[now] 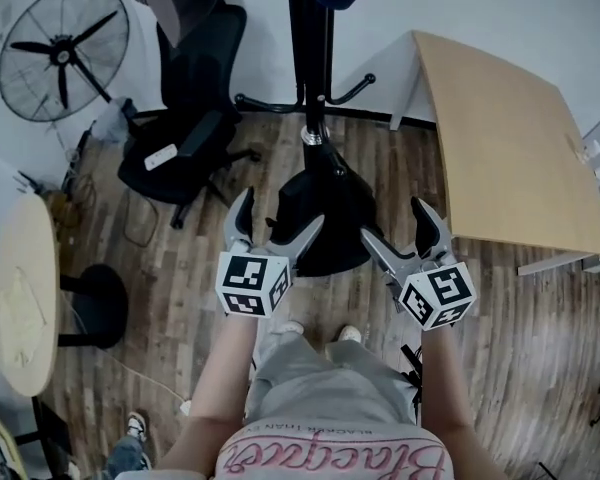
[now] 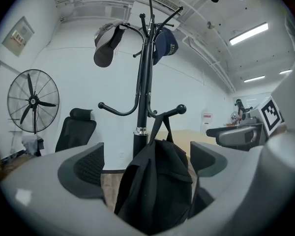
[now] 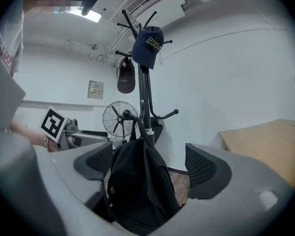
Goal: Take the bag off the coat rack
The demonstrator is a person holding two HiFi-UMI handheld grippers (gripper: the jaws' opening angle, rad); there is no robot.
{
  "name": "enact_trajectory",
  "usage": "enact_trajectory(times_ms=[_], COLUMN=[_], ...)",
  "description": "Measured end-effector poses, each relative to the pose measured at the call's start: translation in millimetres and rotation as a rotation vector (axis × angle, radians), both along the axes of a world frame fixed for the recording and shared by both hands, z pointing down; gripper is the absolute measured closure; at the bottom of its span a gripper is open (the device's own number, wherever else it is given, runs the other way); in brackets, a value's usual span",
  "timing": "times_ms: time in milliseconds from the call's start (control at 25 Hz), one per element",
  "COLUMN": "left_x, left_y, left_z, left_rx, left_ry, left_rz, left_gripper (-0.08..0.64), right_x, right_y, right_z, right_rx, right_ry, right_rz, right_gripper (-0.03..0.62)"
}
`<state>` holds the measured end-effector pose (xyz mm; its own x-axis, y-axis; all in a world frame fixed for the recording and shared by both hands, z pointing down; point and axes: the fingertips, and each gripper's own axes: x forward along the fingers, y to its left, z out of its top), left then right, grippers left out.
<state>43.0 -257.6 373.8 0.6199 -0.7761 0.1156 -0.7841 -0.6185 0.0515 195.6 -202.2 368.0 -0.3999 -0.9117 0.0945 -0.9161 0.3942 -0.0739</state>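
Observation:
A black bag (image 1: 325, 218) hangs by its strap from a low hook (image 2: 181, 109) of the black coat rack (image 1: 310, 58). In the head view my left gripper (image 1: 278, 213) stands just left of the bag and my right gripper (image 1: 395, 223) just right of it, both pointing at it roughly level. Seen from the left gripper view, the bag (image 2: 157, 181) fills the gap between the wide-apart fingers (image 2: 83, 168), which do not press on it. The right gripper view shows the same: the bag (image 3: 137, 186) between spread fingers (image 3: 206, 168), untouched. Both grippers are open.
A brown cap (image 2: 105, 48) and a navy cap (image 2: 164, 43) hang on the rack's top hooks. A black office chair (image 1: 180, 138) and a standing fan (image 1: 65, 53) are at the left, a wooden table (image 1: 510, 138) at the right, a round table (image 1: 25, 288) at near left.

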Motion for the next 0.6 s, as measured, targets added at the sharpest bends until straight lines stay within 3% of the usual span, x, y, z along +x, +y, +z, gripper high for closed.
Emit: enact_trajectory(times_ms=[320, 600], left_x=[3, -1], left_y=[16, 19], left_z=[33, 54], left_rx=[-0.047, -0.075], left_ry=[-0.042, -0.064], left_rz=[-0.078, -0.107], left_gripper=[0.026, 0.048], right_x=[0, -2], right_y=[0, -3], right_z=[30, 53], right_rx=[-0.047, -0.085], right_ry=[0.007, 0.013], right_rz=[-0.102, -0.136], right_gripper=[0.135, 0.155])
